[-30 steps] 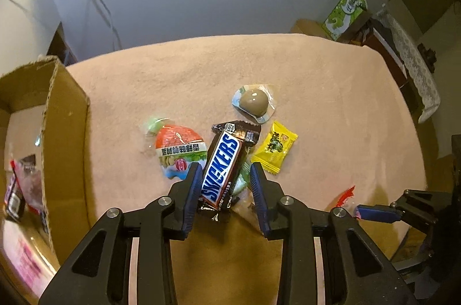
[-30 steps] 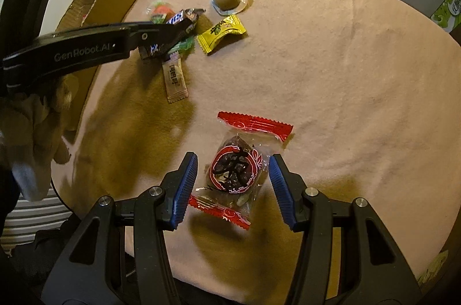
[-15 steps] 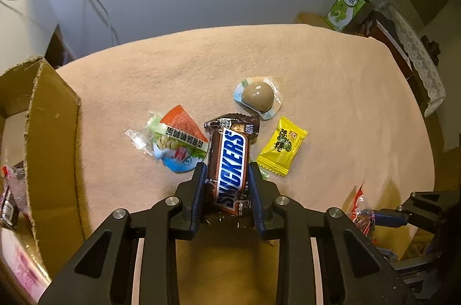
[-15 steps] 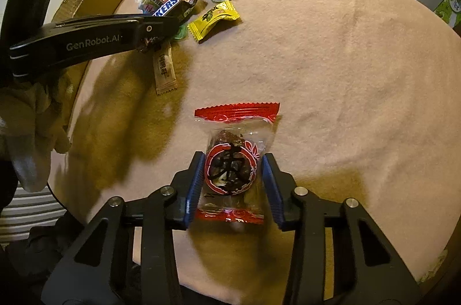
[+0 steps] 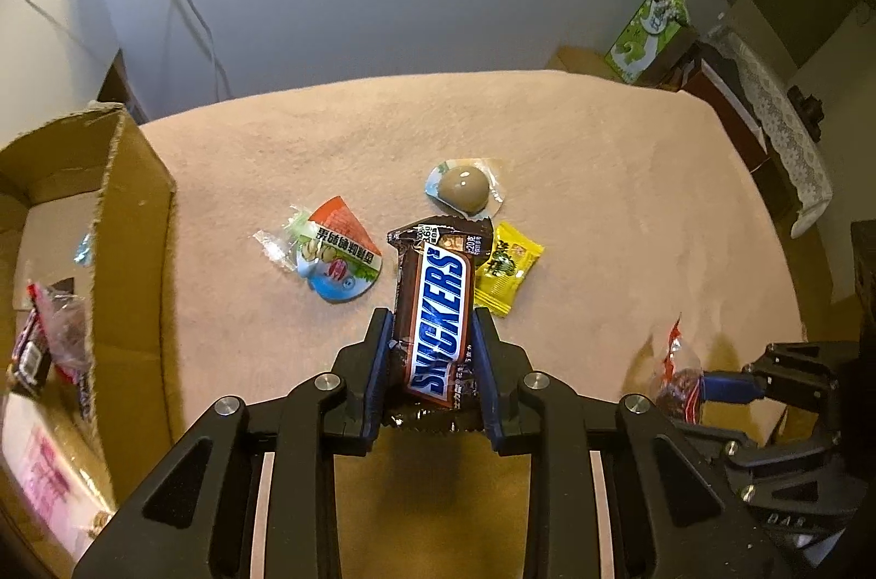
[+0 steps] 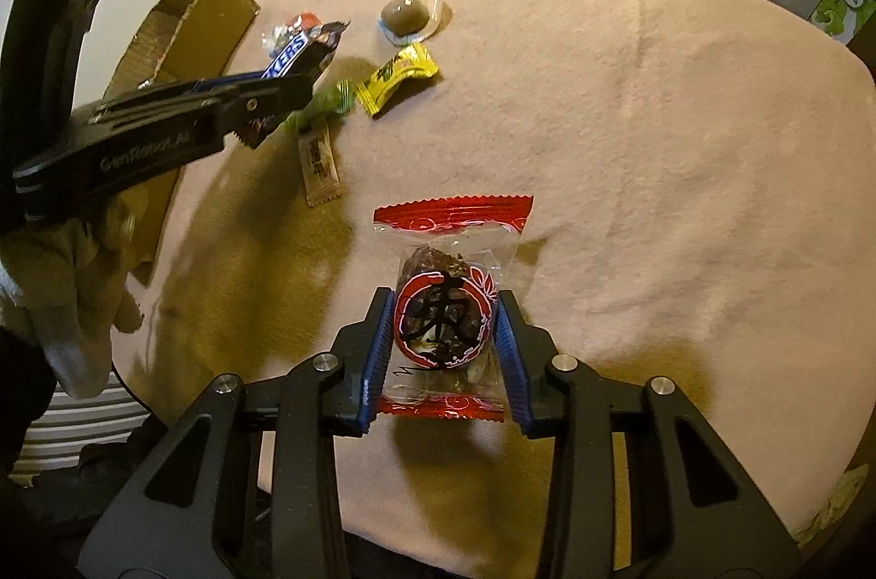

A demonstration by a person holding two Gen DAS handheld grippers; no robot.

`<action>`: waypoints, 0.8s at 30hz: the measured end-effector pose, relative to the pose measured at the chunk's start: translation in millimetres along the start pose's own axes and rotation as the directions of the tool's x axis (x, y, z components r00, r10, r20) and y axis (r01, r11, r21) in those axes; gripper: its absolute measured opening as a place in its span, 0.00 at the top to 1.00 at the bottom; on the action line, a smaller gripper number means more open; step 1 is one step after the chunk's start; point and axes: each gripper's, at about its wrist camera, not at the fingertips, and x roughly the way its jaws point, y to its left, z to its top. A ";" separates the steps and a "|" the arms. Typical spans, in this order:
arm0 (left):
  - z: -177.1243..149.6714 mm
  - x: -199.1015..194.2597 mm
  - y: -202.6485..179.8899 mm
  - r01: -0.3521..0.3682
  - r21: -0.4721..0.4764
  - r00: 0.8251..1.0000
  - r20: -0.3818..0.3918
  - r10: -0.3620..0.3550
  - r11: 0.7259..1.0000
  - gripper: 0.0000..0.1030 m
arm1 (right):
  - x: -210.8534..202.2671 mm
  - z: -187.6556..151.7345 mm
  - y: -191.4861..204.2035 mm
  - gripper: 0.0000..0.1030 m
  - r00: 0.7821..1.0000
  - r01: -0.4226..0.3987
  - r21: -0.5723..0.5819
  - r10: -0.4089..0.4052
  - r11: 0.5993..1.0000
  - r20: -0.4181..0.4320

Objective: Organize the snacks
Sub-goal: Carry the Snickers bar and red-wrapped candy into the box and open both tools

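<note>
pink cloth [image 5: 602, 174], snickers bar [image 5: 435, 322] lengthwise (clamped)

box [image 5: 131, 218] left of table [image 5: 602, 174] | egg pack [image 5: 464, 187] behind Snickers [image 5: 438, 305] | sachet [image 6: 319, 166] possibly beneath

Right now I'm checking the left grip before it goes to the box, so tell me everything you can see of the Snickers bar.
The Snickers bar is a glossy brown wrapper with blue lettering on white and crimped ends. It lies lengthwise in the left gripper, both blue pads pressing its sides, its far end pointing away. It looks lifted clear of the pink cloth, overlapping the yellow candy in view.
</note>
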 end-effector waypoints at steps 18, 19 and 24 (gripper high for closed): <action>-12.0 -50.7 25.7 -0.022 -0.092 0.995 0.097 0.031 0.995 0.74 | -28.0 27.1 31.0 0.63 0.996 -0.022 -0.084 0.029 0.996 0.081; -13.1 -54.0 28.7 -0.025 -0.101 0.994 0.103 0.036 0.995 0.74 | -29.3 28.7 31.4 0.63 0.996 -0.024 -0.091 0.031 0.996 0.082; -17.9 -67.4 42.1 -0.044 -0.142 0.991 0.121 0.062 0.989 0.74 | -30.2 41.4 48.7 0.63 0.995 -0.028 -0.141 0.041 0.990 0.089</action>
